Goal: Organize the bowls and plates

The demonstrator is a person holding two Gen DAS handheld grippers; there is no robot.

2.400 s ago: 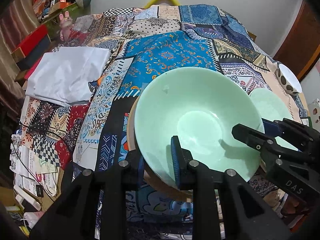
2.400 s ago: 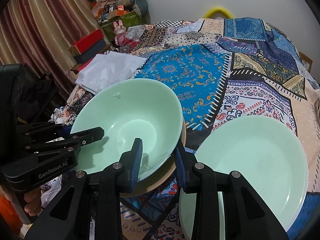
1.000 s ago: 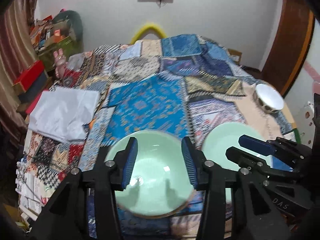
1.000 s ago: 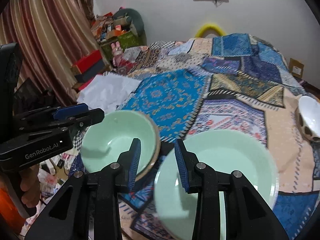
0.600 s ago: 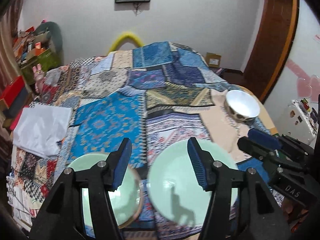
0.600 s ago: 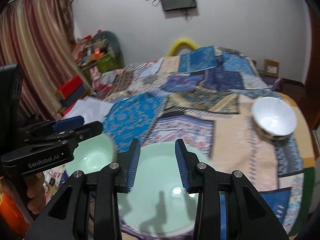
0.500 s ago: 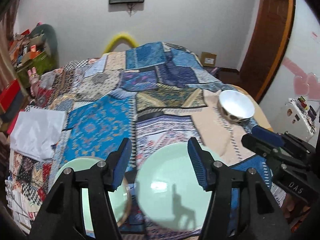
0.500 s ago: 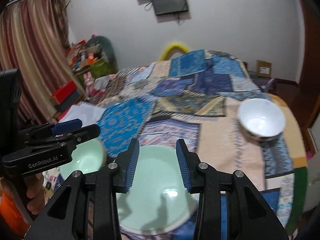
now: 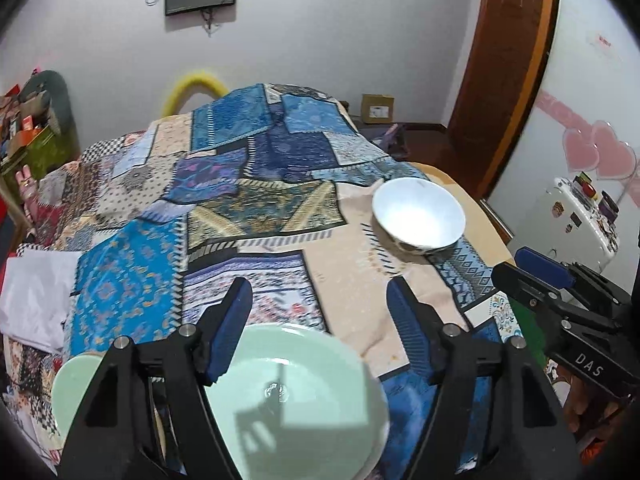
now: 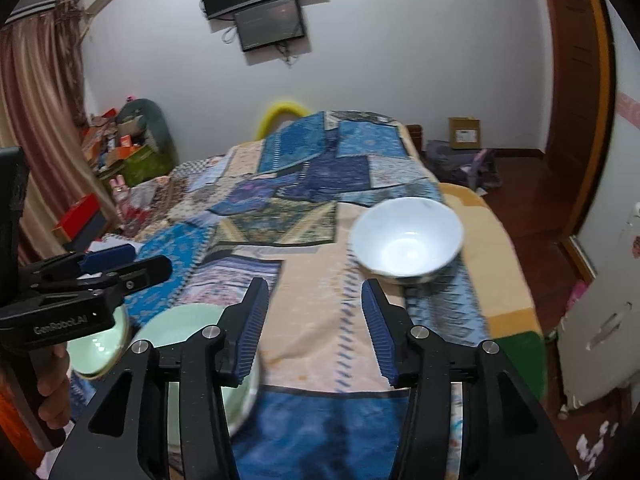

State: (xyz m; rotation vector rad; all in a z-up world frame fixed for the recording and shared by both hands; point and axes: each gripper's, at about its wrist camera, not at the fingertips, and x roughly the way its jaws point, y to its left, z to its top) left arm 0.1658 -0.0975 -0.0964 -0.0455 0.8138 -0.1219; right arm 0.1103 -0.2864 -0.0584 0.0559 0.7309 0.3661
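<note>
A pale green plate [image 9: 296,396] lies on the patchwork cloth near the front edge, below my open, empty left gripper [image 9: 316,328]. A pale green bowl [image 9: 66,384] sits on a wooden base to its left. A white bowl [image 9: 418,216] stands farther off on the right side. In the right wrist view my right gripper [image 10: 314,326] is open and empty, high above the cloth; the white bowl [image 10: 406,240] lies ahead, slightly right, the green plate [image 10: 180,324] lower left, the green bowl [image 10: 100,352] behind the left gripper's body.
The patchwork cloth [image 9: 256,208] covers a long table. A folded white cloth [image 9: 32,300] lies at its left edge. A small white fridge [image 9: 580,220] stands to the right, a wooden door [image 10: 576,100] beyond, boxes and clutter [image 10: 120,148] at the left wall.
Both grippers let go of the green bowl, rose and swung right. Both jaws opened wider. The white bowl came into view and now lies ahead of them.
</note>
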